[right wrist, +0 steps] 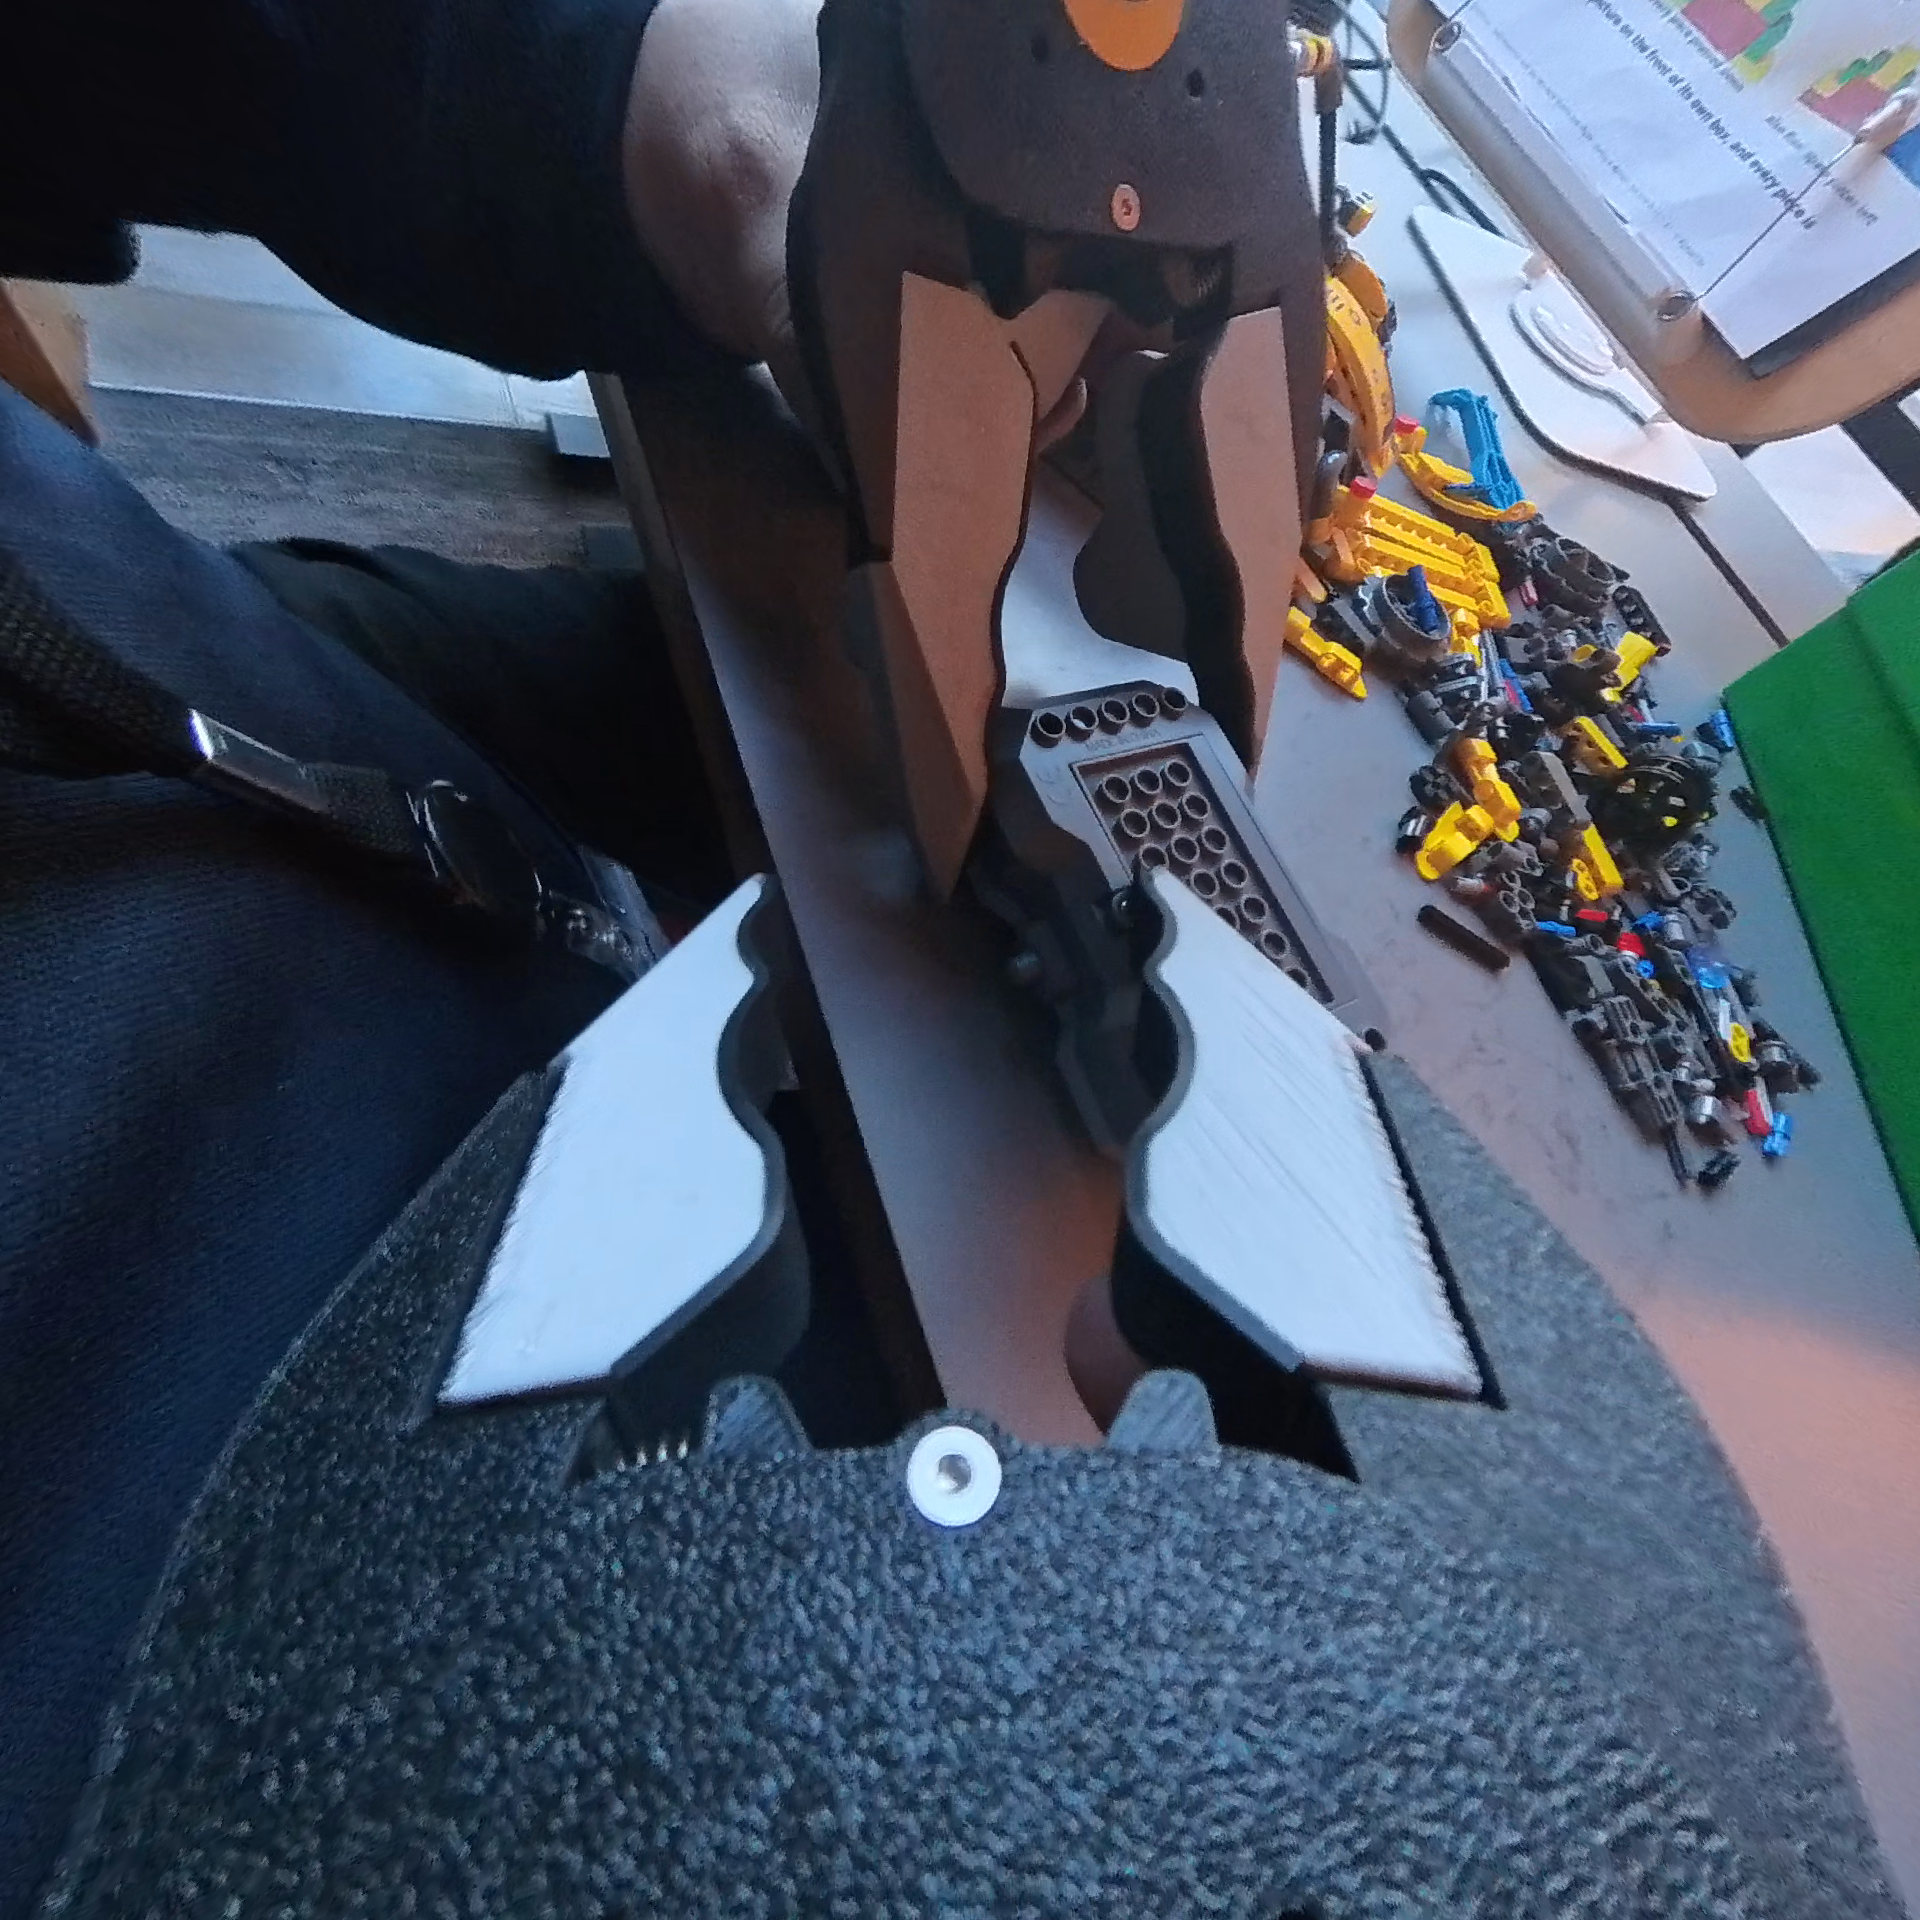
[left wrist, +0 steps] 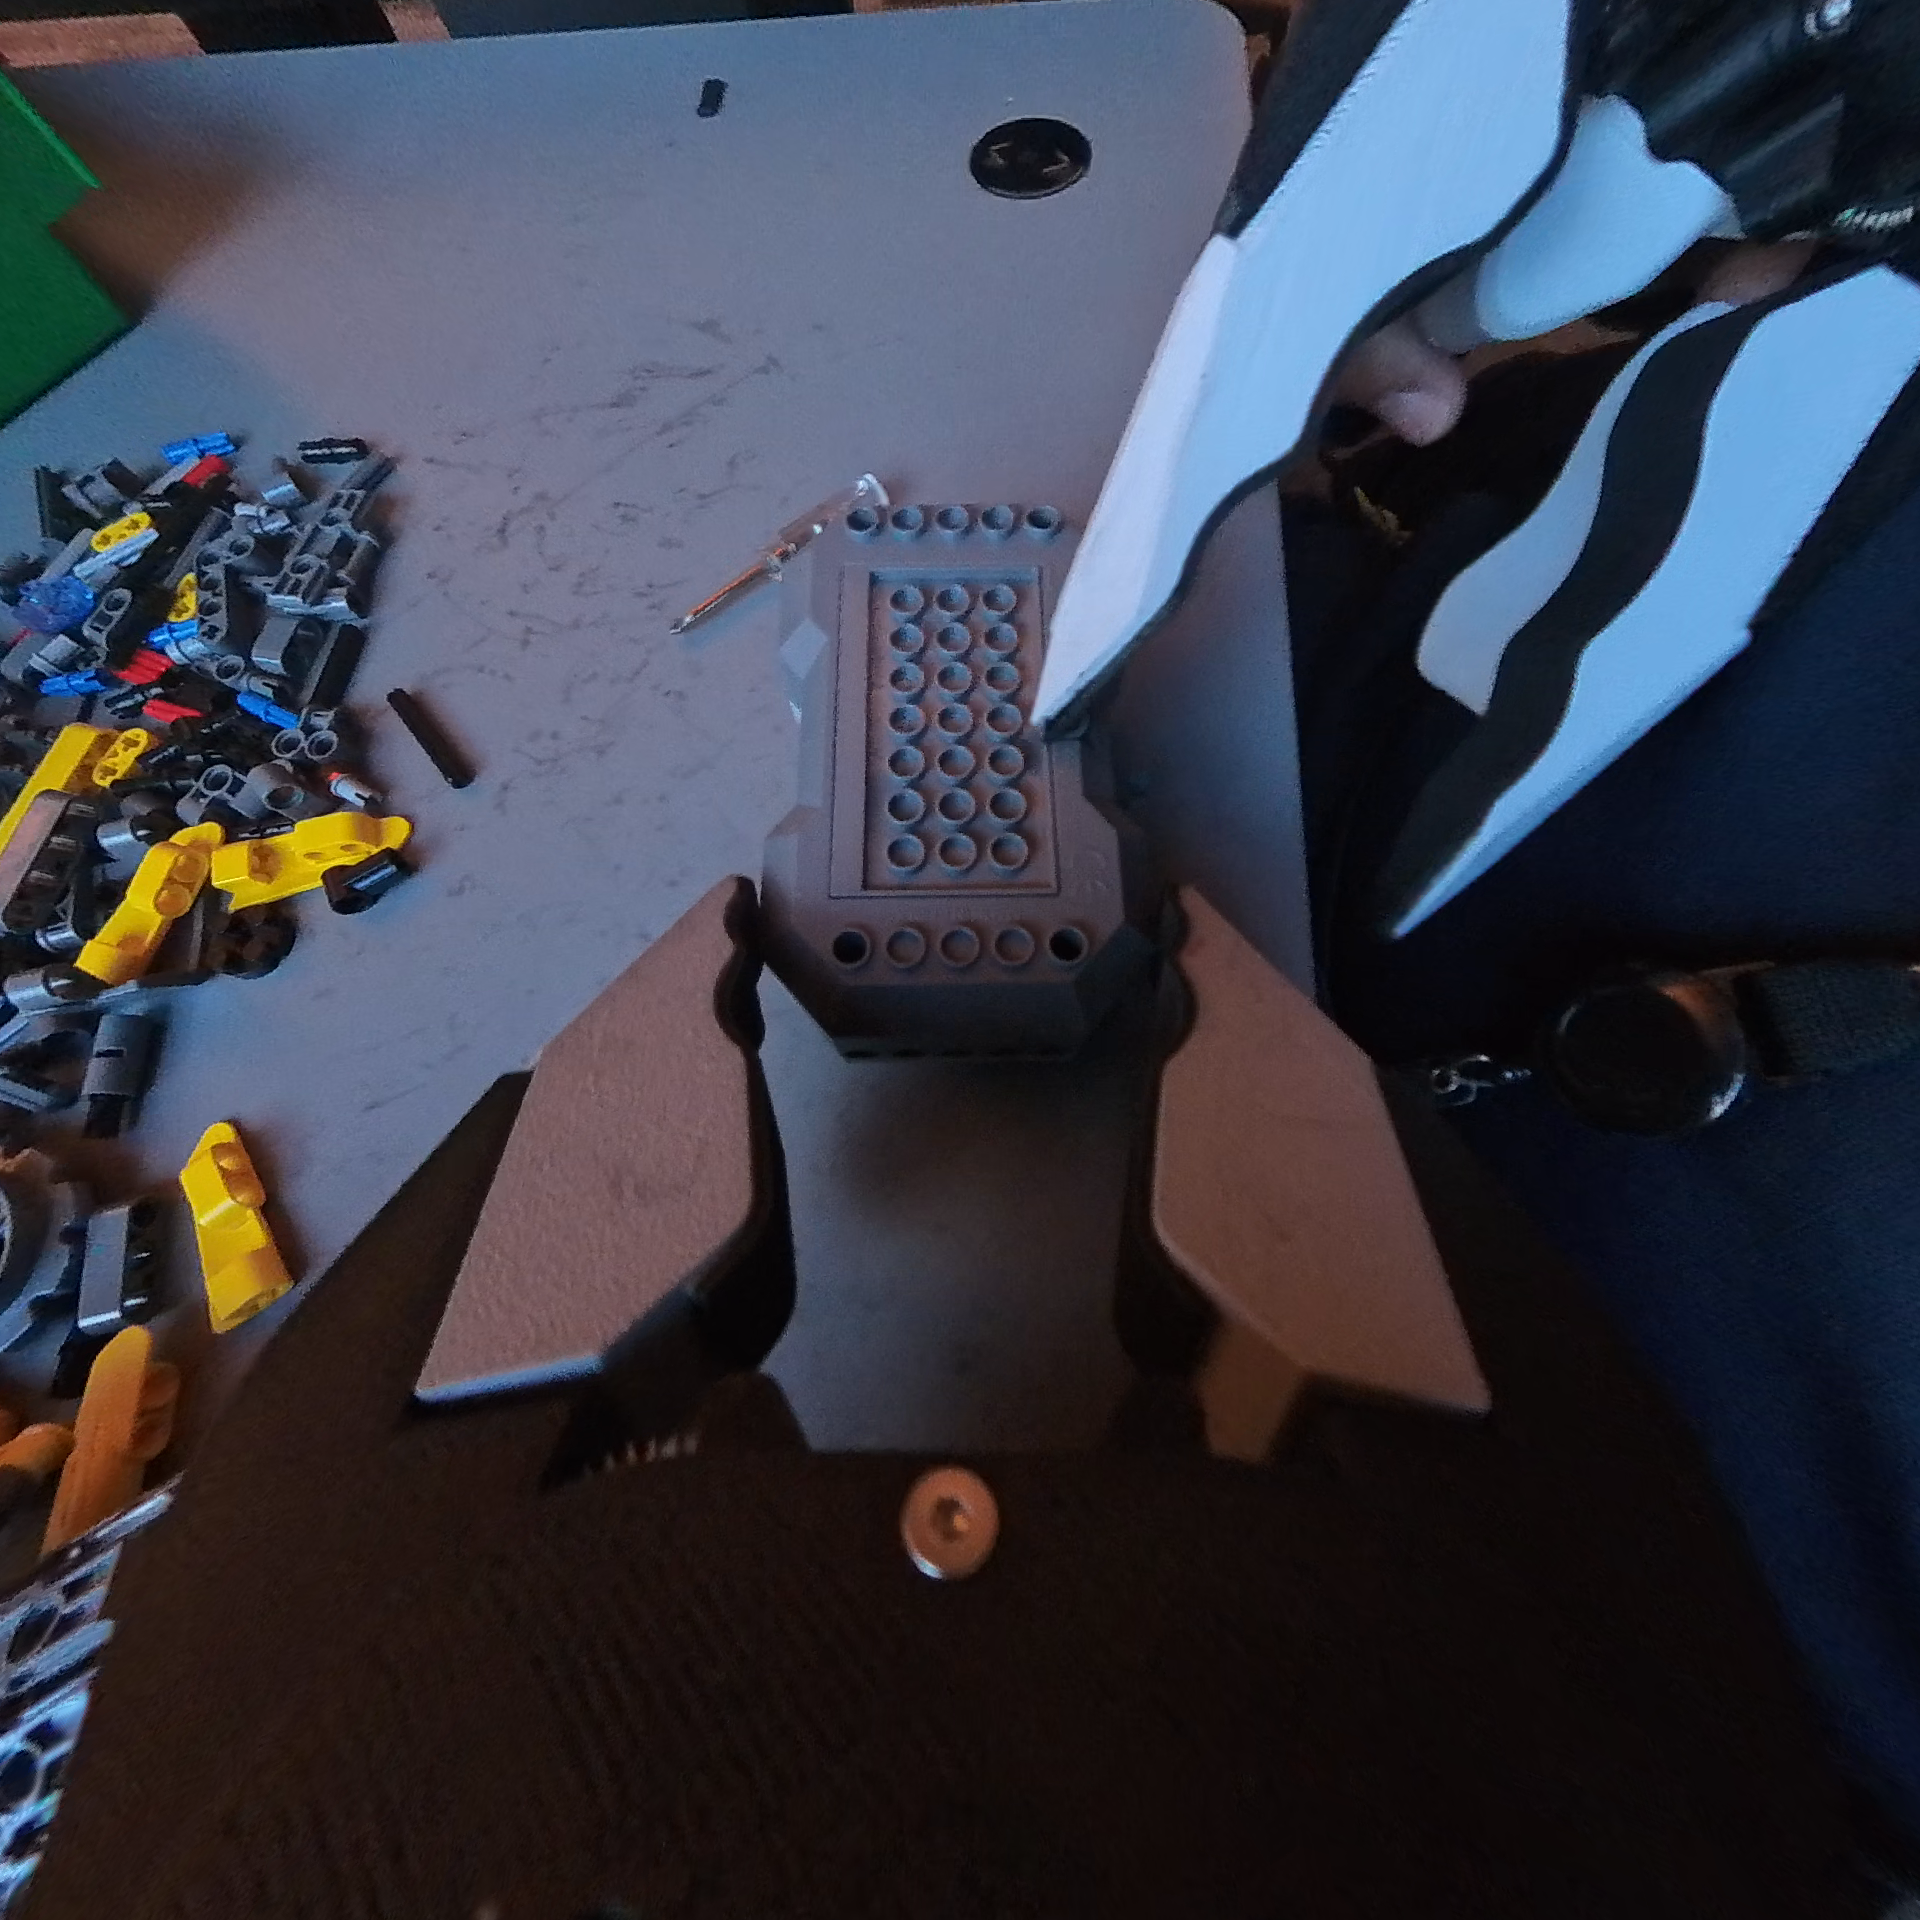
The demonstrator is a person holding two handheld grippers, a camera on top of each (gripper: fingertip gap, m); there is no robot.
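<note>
Lying near the edge of the grey table (left wrist: 623, 312), a dark grey plastic block with many round studs on its top (left wrist: 945, 769) is the thing both grippers are close to. The left gripper (left wrist: 956, 914), with brownish flat fingers, has its jaws wide apart, and the near end of the studded block sits between the two tips. Whether the tips touch the block I cannot tell, so it does not look held. The right gripper (right wrist: 956, 904), with white flat fingers, is also wide open and holds nothing. One white fingertip (left wrist: 1049, 717) comes down at the right side of the block and seems to touch it there; the other white finger is over the person's dark clothes, off the table. To the left of the block, well apart, lies a loose pile of small yellow, grey, black and blue plastic building parts (left wrist: 177, 727). A small thin screwdriver with clear handle (left wrist: 769, 571) lies just beside the far left corner of the block. A green flat board (left wrist: 42, 270) is at the far left.
</note>
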